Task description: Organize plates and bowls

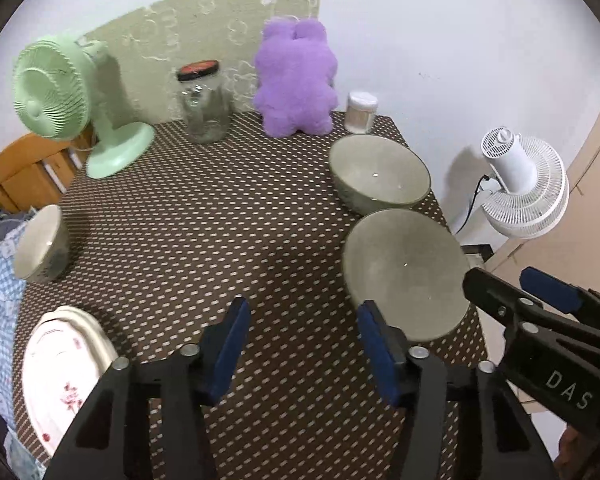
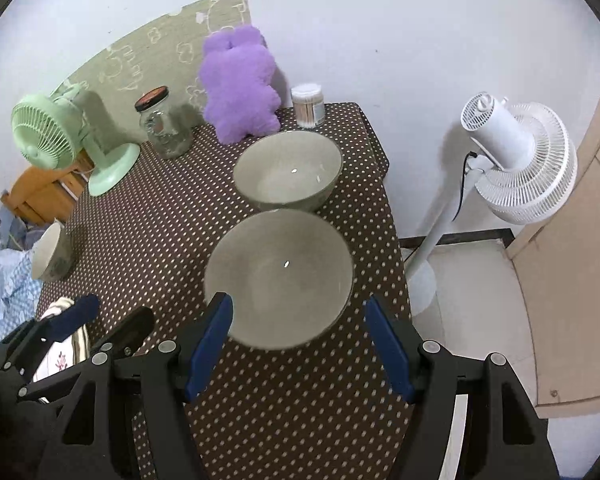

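The right gripper (image 2: 298,344) tilts steeply down over the near bowl (image 2: 279,278), its blue pads apart and astride the near rim without touching, probably lined up to lift it for stacking. The left gripper (image 1: 300,344) hangs alongside, jaws apart on nothing, over bare tablecloth (image 1: 204,240) beside the stacked plates (image 1: 62,380). Beyond, a second bowl (image 2: 288,172) sits touching the first, with a third bowl (image 1: 40,244) far left.

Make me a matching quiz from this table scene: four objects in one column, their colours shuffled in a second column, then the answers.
Objects:
1. plush toy
2. desk fan
3. standing fan
4. jar lid

Colours:
A. white
B. red and black
C. purple
D. mint green

Pairs: 1-C, 2-D, 3-A, 4-B
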Demonstrator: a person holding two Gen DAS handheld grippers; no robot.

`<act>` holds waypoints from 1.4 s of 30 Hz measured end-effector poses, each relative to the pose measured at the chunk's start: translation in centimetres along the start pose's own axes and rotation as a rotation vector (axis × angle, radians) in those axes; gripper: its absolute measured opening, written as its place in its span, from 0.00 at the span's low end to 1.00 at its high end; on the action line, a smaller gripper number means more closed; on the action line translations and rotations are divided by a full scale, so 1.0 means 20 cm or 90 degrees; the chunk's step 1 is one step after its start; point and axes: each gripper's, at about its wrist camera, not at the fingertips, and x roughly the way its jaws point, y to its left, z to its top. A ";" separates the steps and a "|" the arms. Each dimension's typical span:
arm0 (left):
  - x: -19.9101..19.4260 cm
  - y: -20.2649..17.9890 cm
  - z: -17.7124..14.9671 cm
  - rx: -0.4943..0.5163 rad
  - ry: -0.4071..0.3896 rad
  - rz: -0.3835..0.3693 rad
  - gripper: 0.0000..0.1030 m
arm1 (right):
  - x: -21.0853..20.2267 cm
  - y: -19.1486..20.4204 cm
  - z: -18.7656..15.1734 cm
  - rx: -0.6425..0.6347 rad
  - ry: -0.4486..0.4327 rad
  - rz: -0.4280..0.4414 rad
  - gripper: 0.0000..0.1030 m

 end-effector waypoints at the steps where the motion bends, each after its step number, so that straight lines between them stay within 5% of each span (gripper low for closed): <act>1: 0.03 -0.02 0.02 0.000 0.001 0.002 0.51 | 0.02 -0.01 0.01 0.002 0.002 -0.002 0.70; 5: 0.11 -0.07 0.07 -0.001 0.010 -0.015 0.42 | 0.09 -0.07 0.06 0.017 0.003 -0.005 0.70; 17: 0.33 -0.16 0.10 0.002 0.052 0.004 0.36 | 0.32 -0.17 0.10 0.038 0.042 0.001 0.65; 30: 0.47 -0.22 0.12 0.031 0.084 0.027 0.18 | 0.48 -0.17 0.10 0.037 0.092 0.012 0.19; 33: 0.47 -0.21 0.12 0.033 0.083 0.034 0.11 | 0.48 -0.16 0.11 0.031 0.091 0.004 0.19; 42: 0.42 -0.18 0.07 0.043 0.088 0.031 0.11 | 0.45 -0.13 0.08 0.016 0.099 -0.006 0.18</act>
